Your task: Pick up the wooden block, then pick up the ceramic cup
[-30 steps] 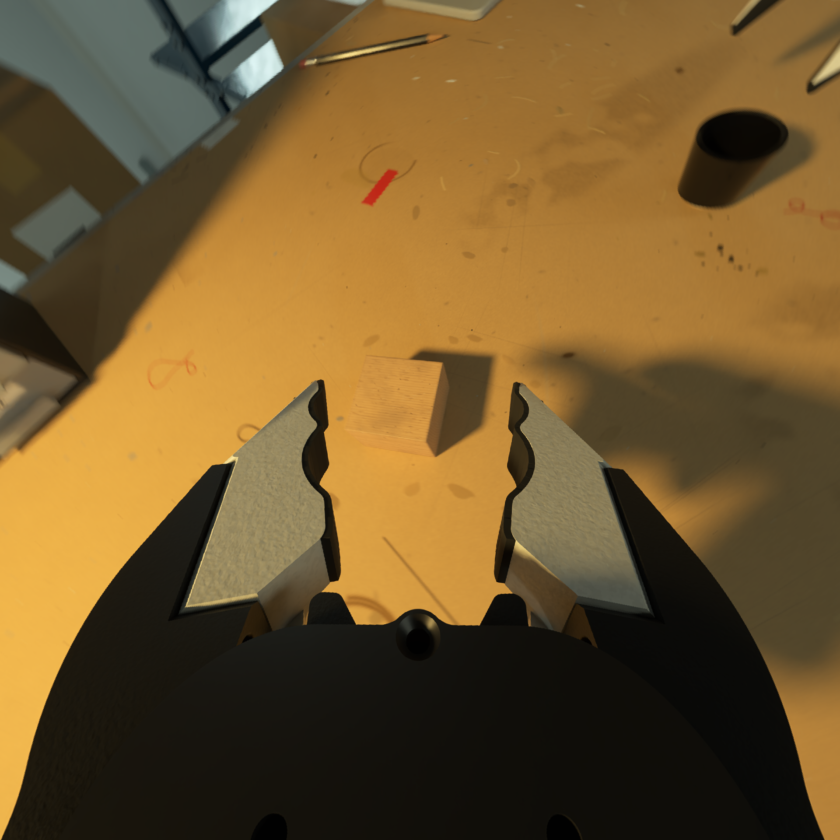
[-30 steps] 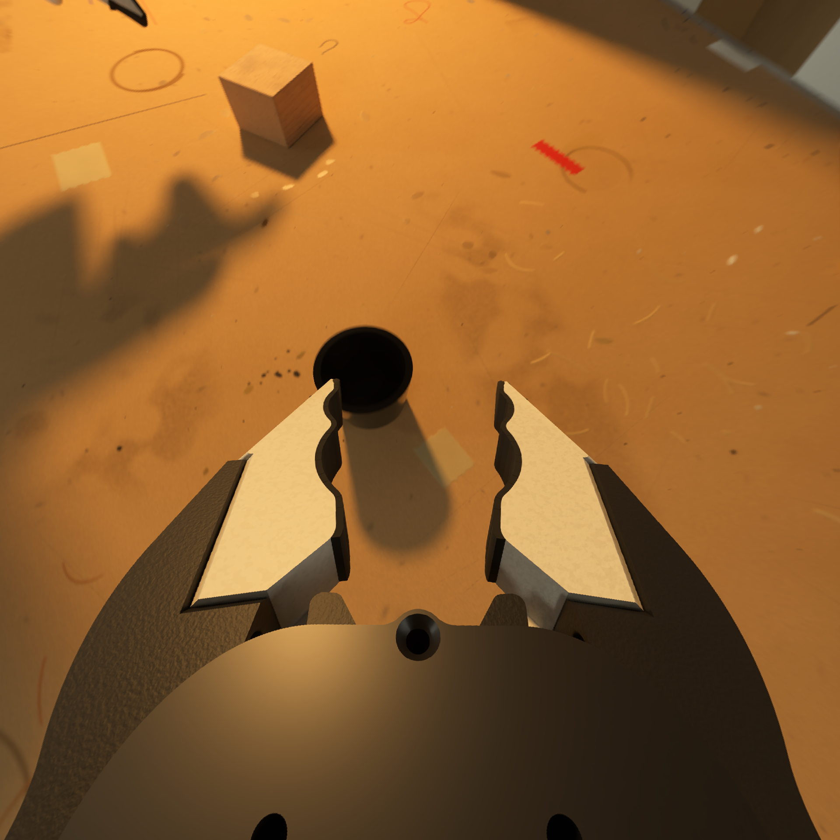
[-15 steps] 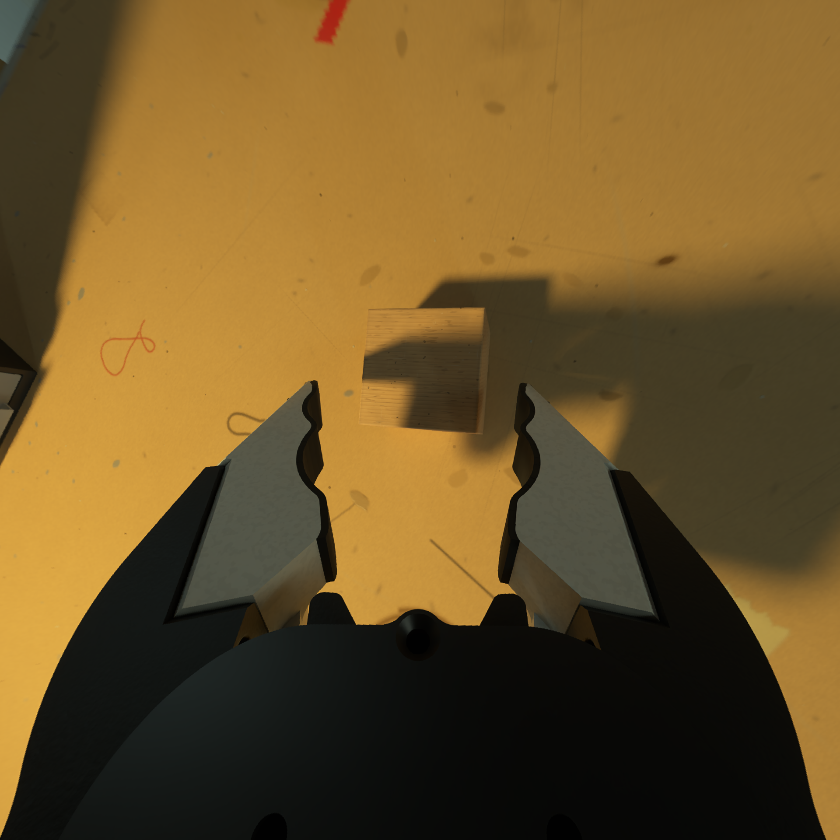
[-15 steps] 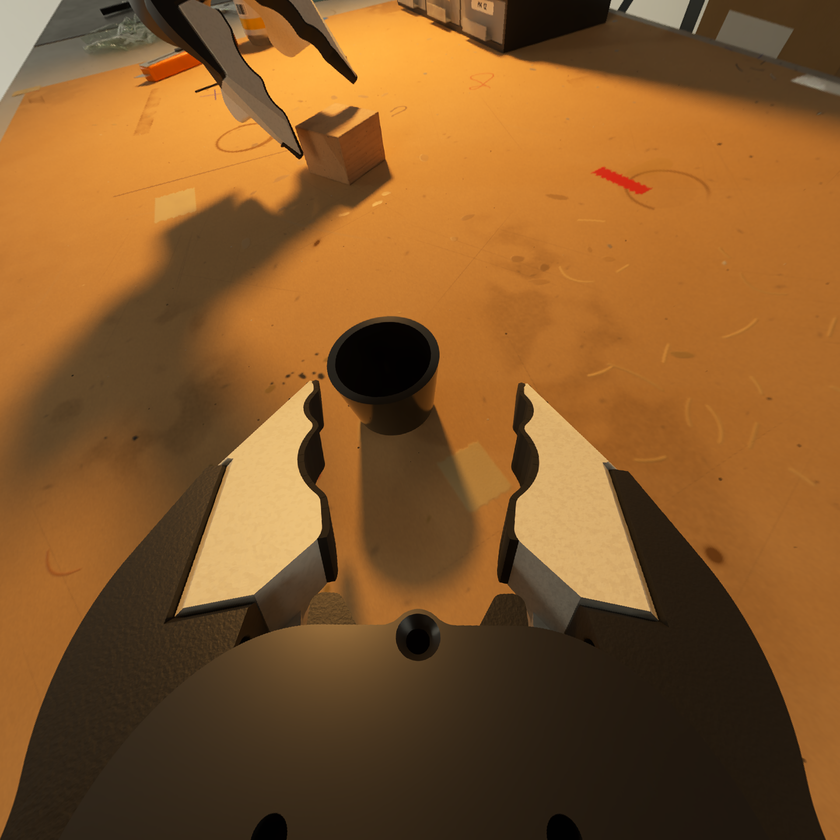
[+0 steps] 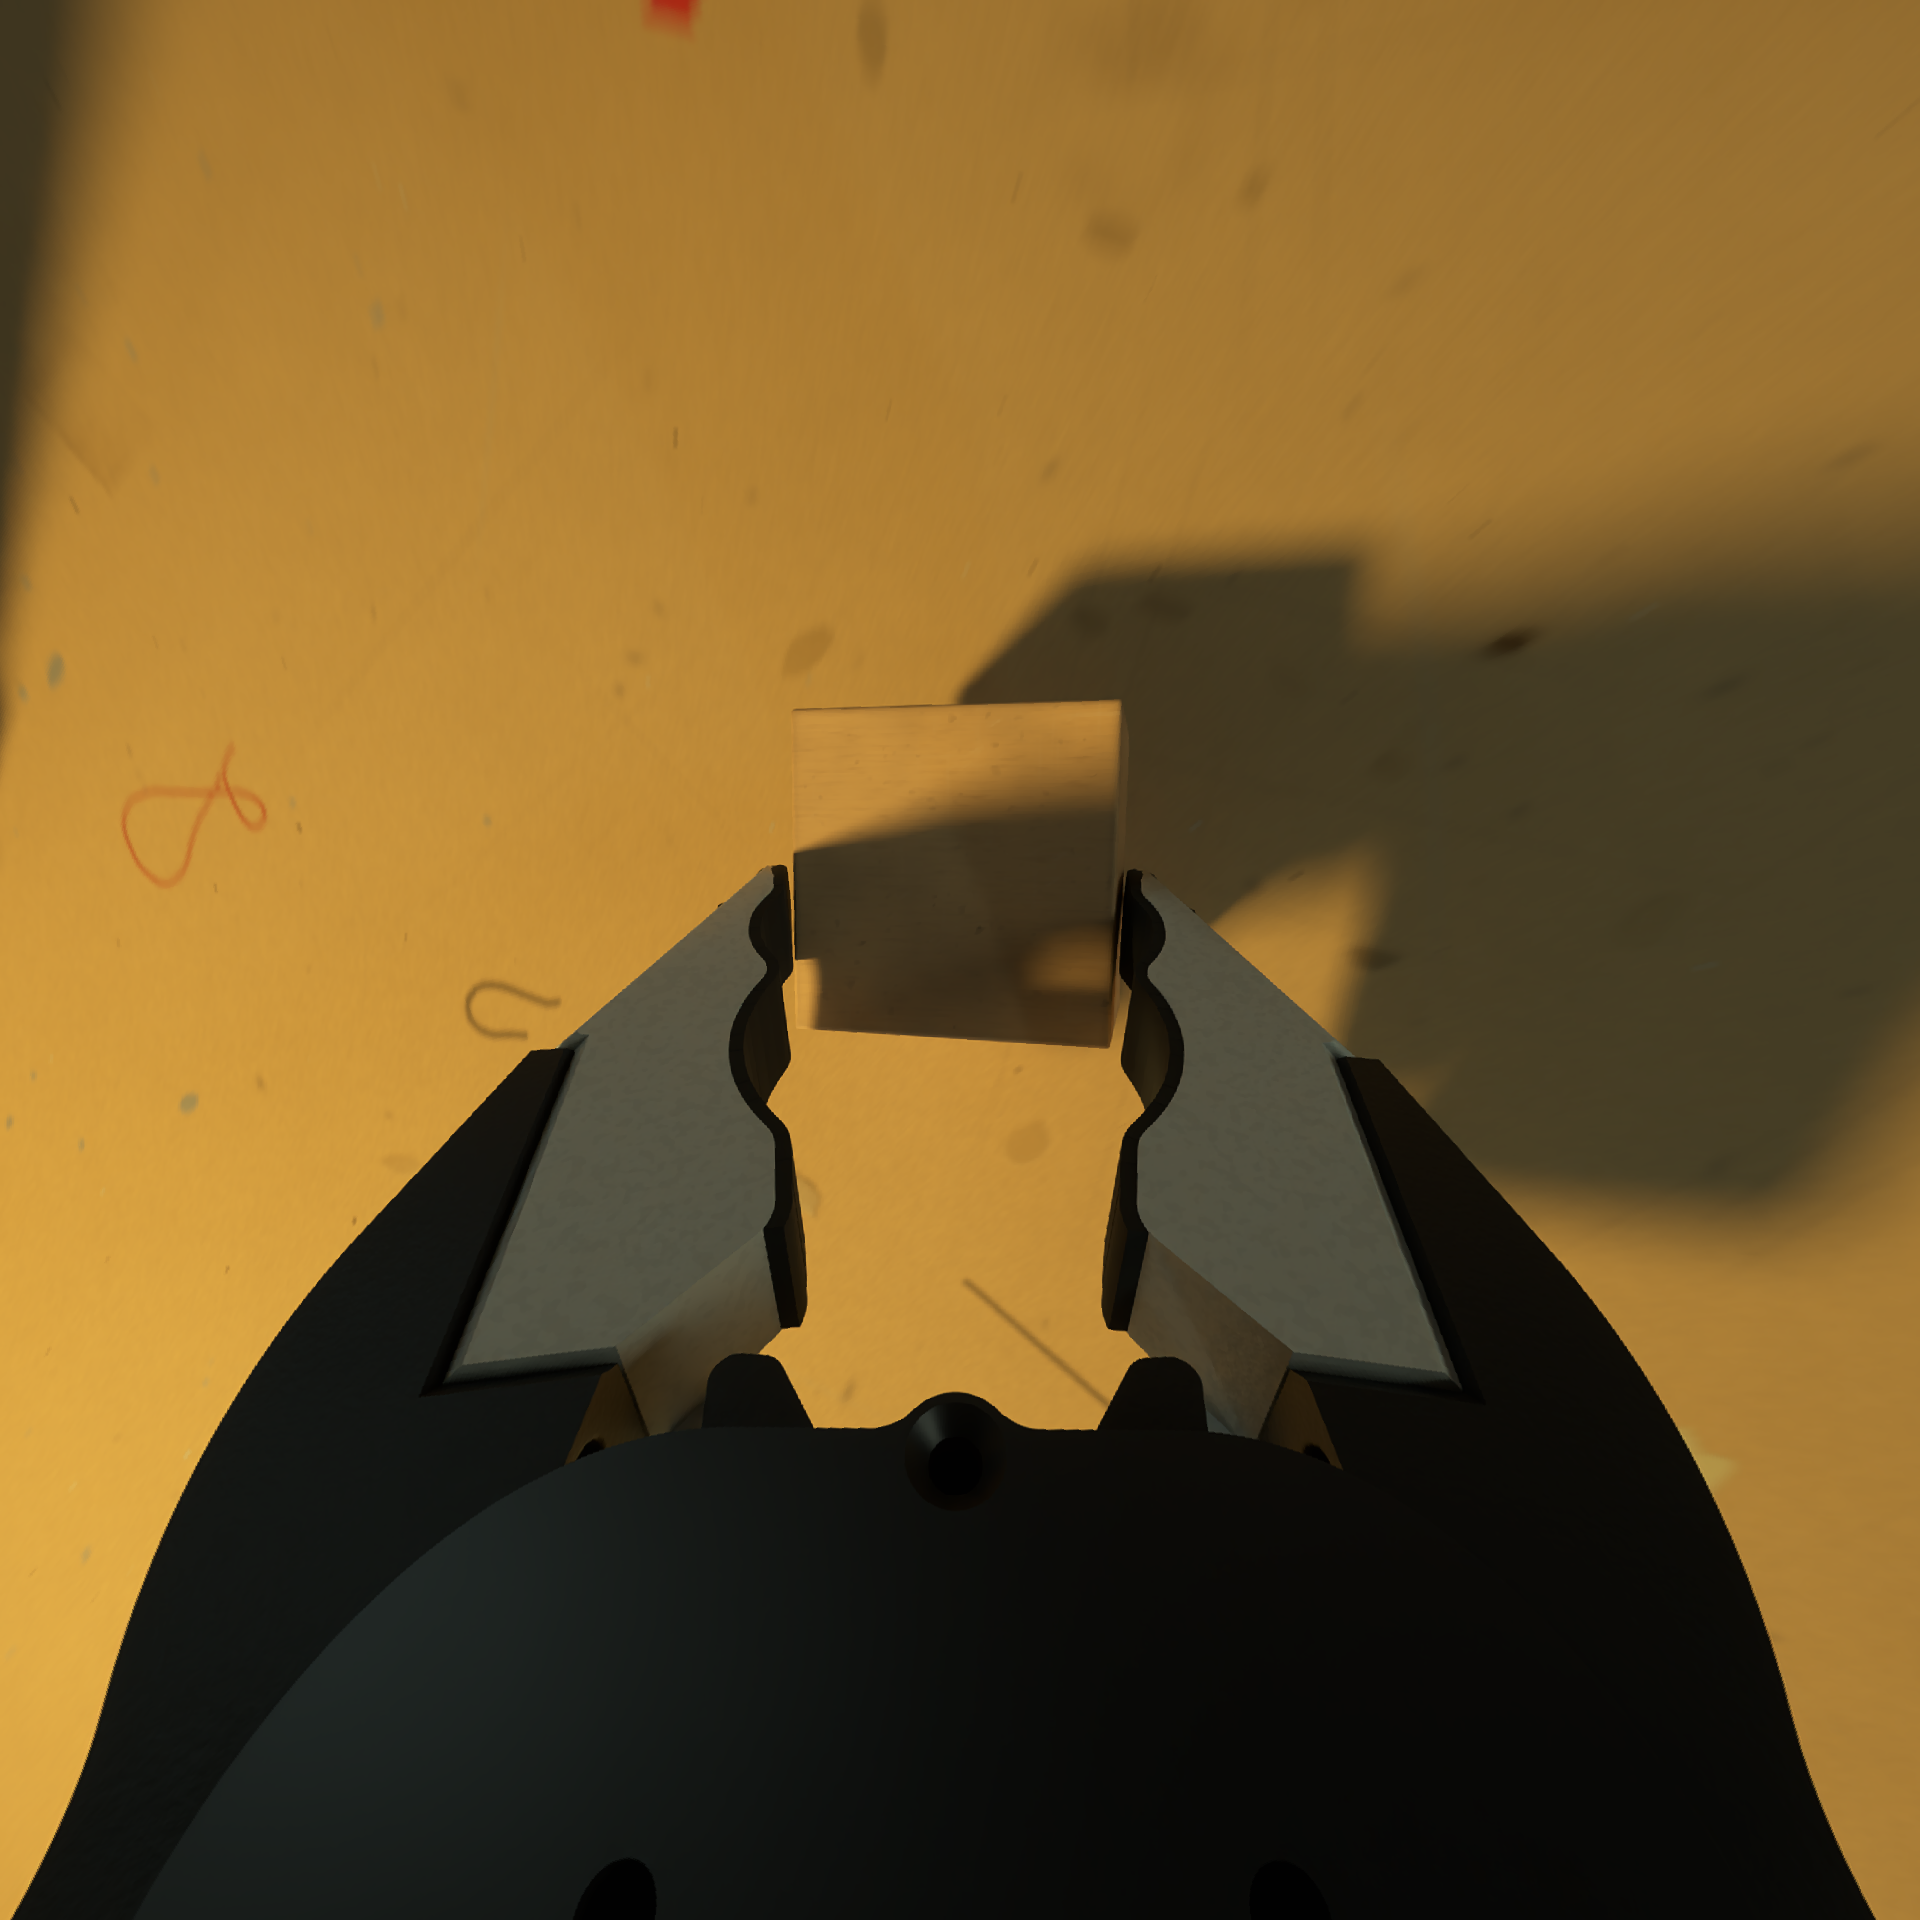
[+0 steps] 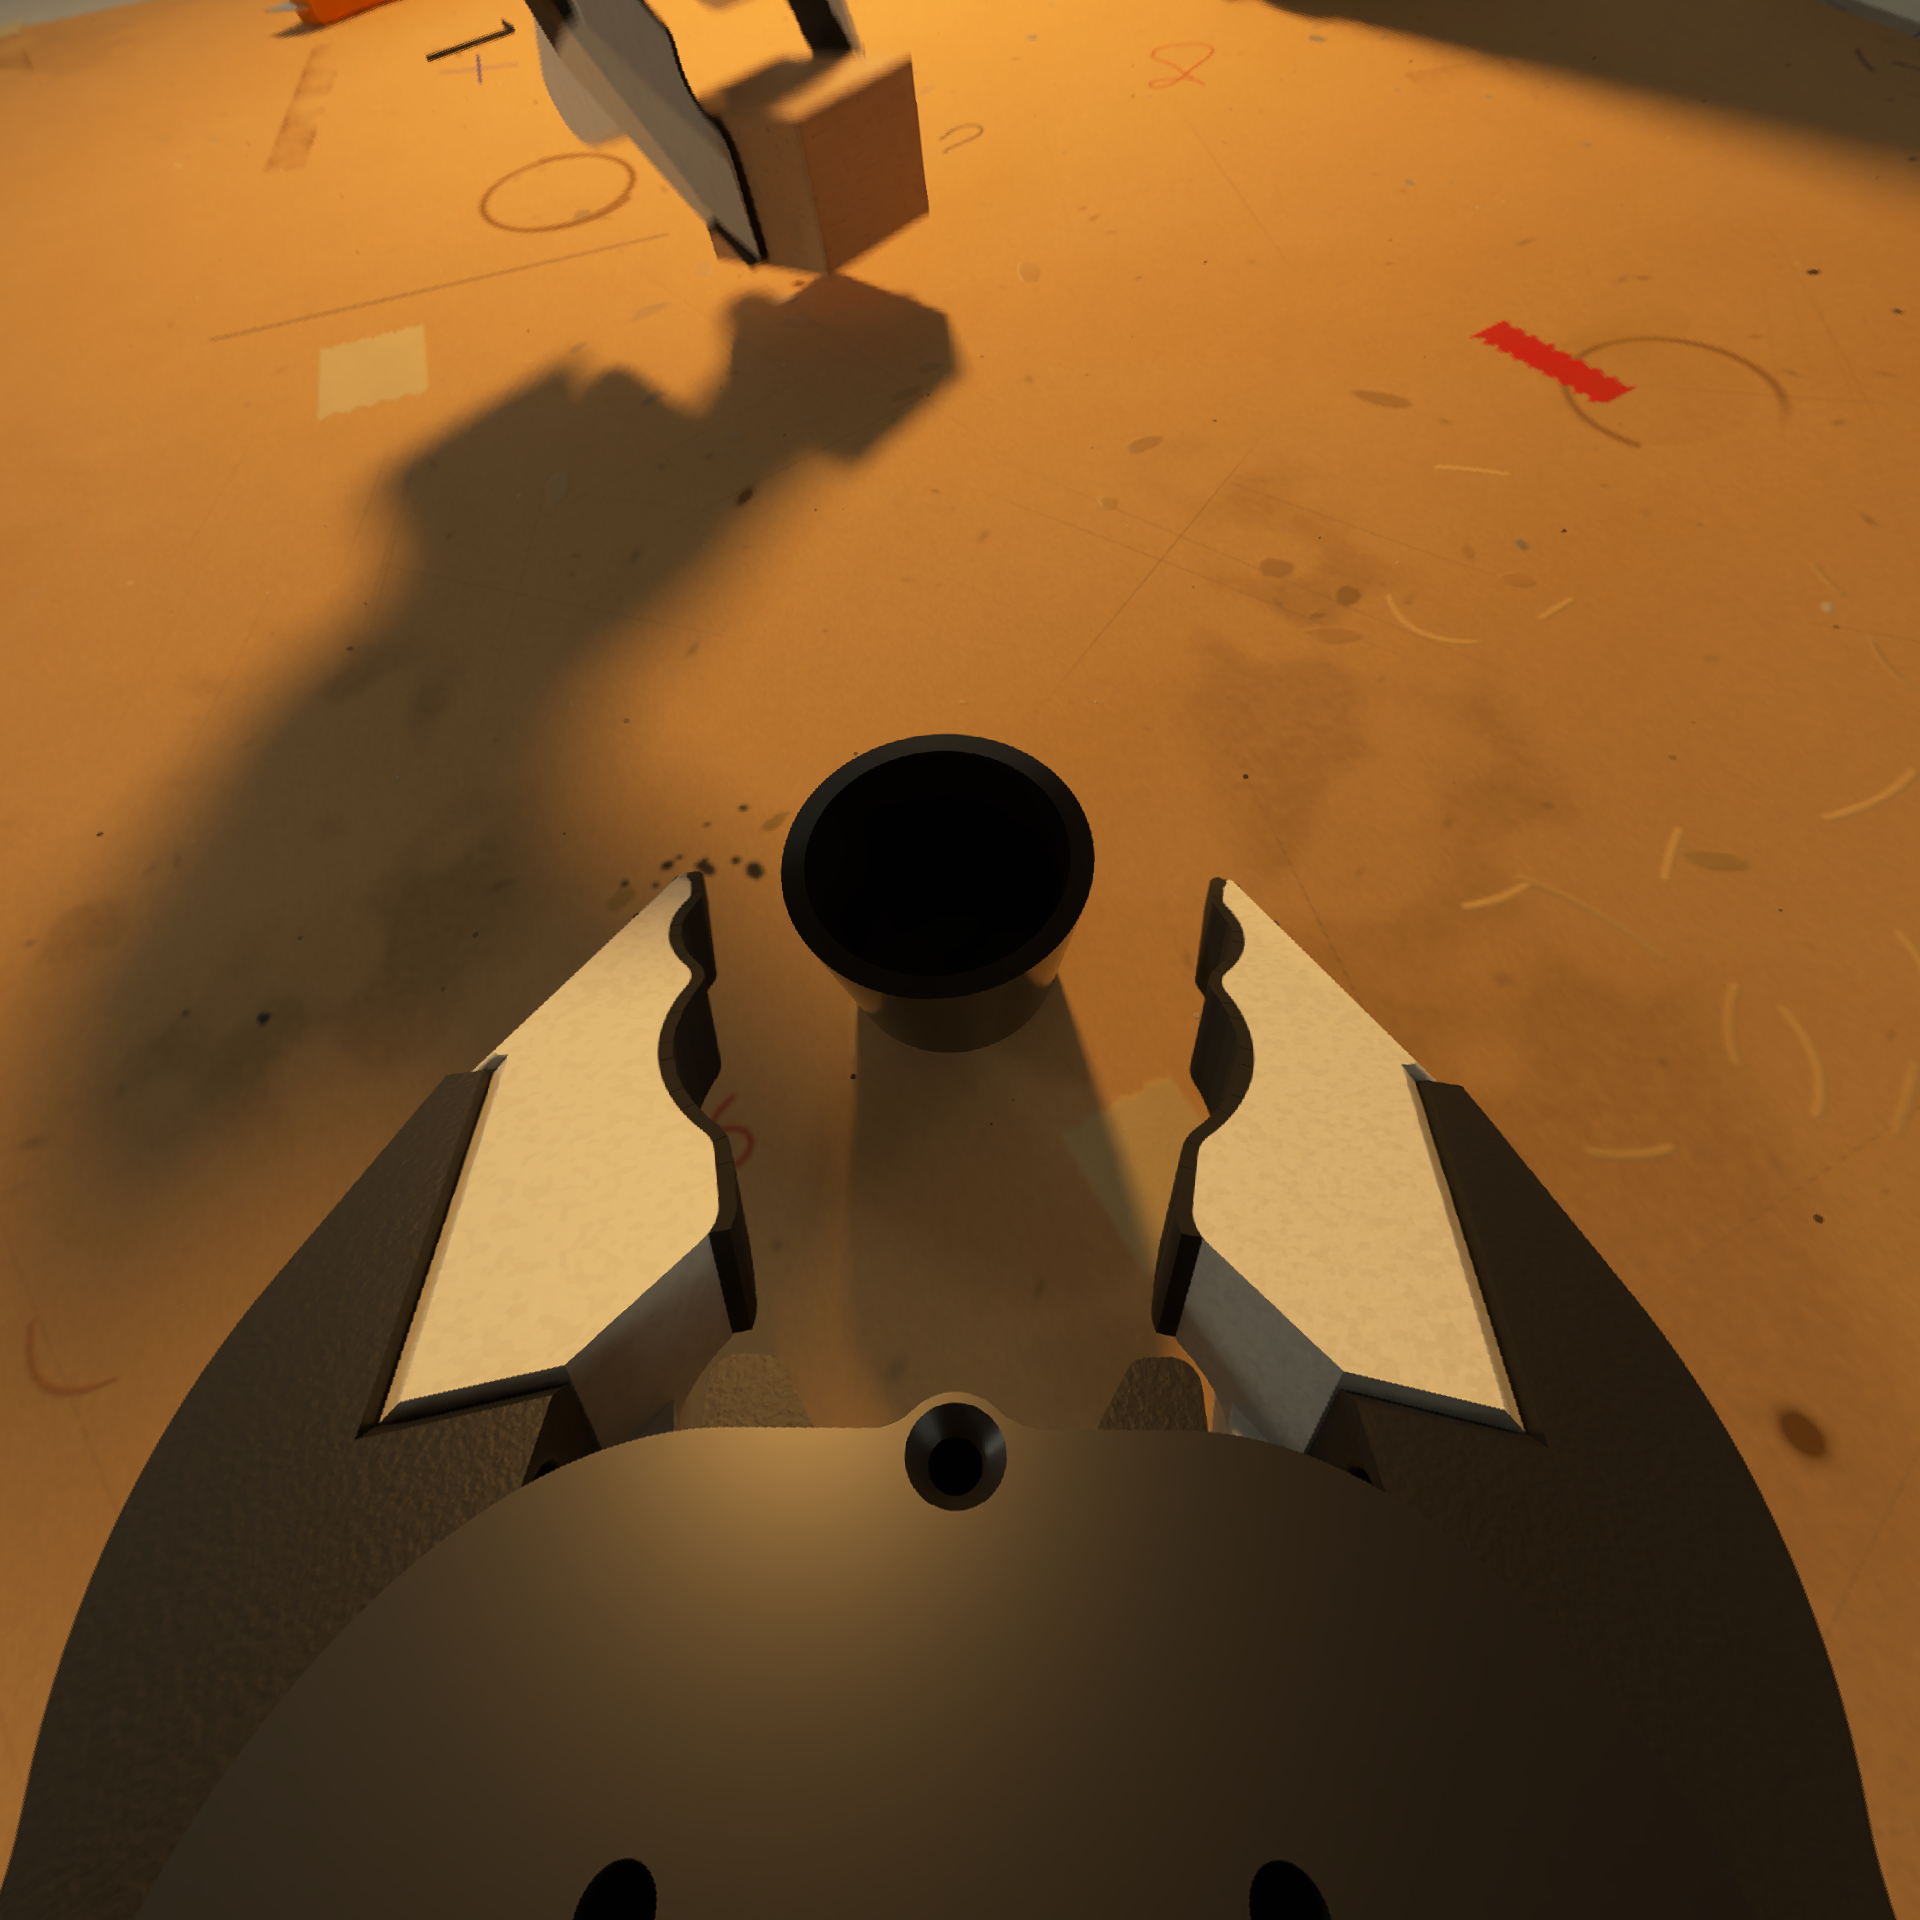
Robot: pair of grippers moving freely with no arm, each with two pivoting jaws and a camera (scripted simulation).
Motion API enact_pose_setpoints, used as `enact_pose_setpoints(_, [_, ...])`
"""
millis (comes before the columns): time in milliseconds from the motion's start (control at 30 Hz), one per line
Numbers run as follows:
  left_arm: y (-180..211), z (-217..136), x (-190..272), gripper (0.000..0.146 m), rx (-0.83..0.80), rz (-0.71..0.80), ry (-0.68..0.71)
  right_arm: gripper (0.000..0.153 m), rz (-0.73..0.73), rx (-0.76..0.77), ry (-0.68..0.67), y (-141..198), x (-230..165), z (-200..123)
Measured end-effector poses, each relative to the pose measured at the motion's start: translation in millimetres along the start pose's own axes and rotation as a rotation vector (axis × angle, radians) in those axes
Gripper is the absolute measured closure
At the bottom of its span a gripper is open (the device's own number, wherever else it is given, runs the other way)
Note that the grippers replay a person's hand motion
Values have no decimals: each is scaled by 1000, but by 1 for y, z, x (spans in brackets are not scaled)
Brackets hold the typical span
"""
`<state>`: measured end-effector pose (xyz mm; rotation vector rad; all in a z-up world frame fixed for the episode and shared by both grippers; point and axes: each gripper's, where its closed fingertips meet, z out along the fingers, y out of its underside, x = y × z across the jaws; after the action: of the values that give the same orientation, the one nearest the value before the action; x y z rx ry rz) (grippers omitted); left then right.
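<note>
Scuffed orange tabletop (image 6: 1247, 260) fills both views, warm side light, long shadows, stains and pale scratch marks all over.

Versus half a second ago: left tool (image 5: 954, 883) has come down onto the wooden block (image 5: 956, 873); the block now sits between the fingertips with both tips touching its side faces, so the tool is clenched on it. Before, the block lay ahead of the spread tips. From the right wrist view the wooden block (image 6: 842, 166) looks tilted, one corner low, its shadow on the tabletop apart from it, so it seems raised; left tool (image 6: 748, 135) grips it far up the view. Right tool (image 6: 956, 894) has moved closer to the ceramic cup (image 6: 937, 883); jaws spread wide, grasping nothing, tips flanking the cup without touching.

Block is roughly cubic, no clear long axis; top face towards the left camera, mostly in shadow. Cup stands upright, mouth up, dark, narrowing downward, near the middle of the tabletop, well apart from the block.

Around: red tape strip (image 6: 1553, 361) on a drawn circle at right, pale tape square (image 6: 371, 371) at left, red scribble (image 5: 192, 816), small dark specks beside the cup. Nothing stands between the right tool and the cup.
</note>
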<state>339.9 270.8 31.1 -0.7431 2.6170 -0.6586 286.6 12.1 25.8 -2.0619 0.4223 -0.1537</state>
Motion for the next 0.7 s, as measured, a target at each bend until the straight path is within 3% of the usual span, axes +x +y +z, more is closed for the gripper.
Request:
enact_pose_setpoints(100, [-36, -25, 22, 82, 145, 18, 74, 73, -20, -33, 2, 4, -1, 2])
enact_pose_setpoints(167, [-68, -41, 50, 82, 241, 73, 158, 97, -30, -52, -9, 5, -1, -1])
enact_pose_setpoints(267, [-106, -49, 94, 82, 298, 211, 260, 97, -18, -3, 32, -2, 4, -19])
enact_pose_setpoints(367, [-129, -36, 121, 82, 258, 366, 258, 97, 42, 120, 71, -12, 12, -51])
enact_pose_setpoints(533, [-144, -8, 141, 82, 166, 470, 301, 97, 108, 279, 147, -17, 27, -98])
enact_pose_setpoints(700, [-147, 6, 146, 82, 120, 530, 308, 97, 134, 377, 124, -27, 26, -115])
